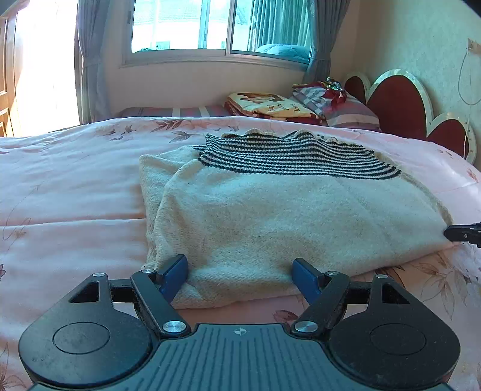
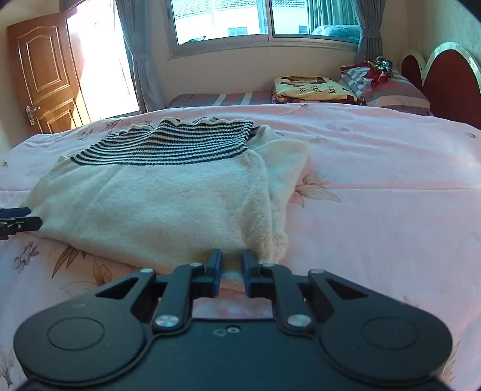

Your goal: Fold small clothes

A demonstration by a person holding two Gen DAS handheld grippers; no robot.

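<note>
A cream knitted sweater (image 1: 270, 210) with a black-and-white striped band (image 1: 288, 153) lies folded on the pink bedspread (image 1: 60, 195). My left gripper (image 1: 239, 261) stands open at its near left corner. The blue fingers (image 1: 174, 276) straddle the hem without pinching it. In the right wrist view the same sweater (image 2: 165, 204) fills the left half. My right gripper (image 2: 231, 254) has its jaws drawn narrow on the cream hem at the near right corner, with fabric pinched between the pads. Each gripper's tip shows at the edge of the other view: the right gripper (image 1: 464, 233), the left gripper (image 2: 18, 221).
Folded blankets and a striped pillow (image 1: 330, 105) lie at the far side by the red heart-shaped headboard (image 1: 399, 102). A window (image 1: 210, 27) with curtains is behind. A wooden door (image 2: 42, 75) stands at the far left. Bare bedspread (image 2: 390, 195) spreads right of the sweater.
</note>
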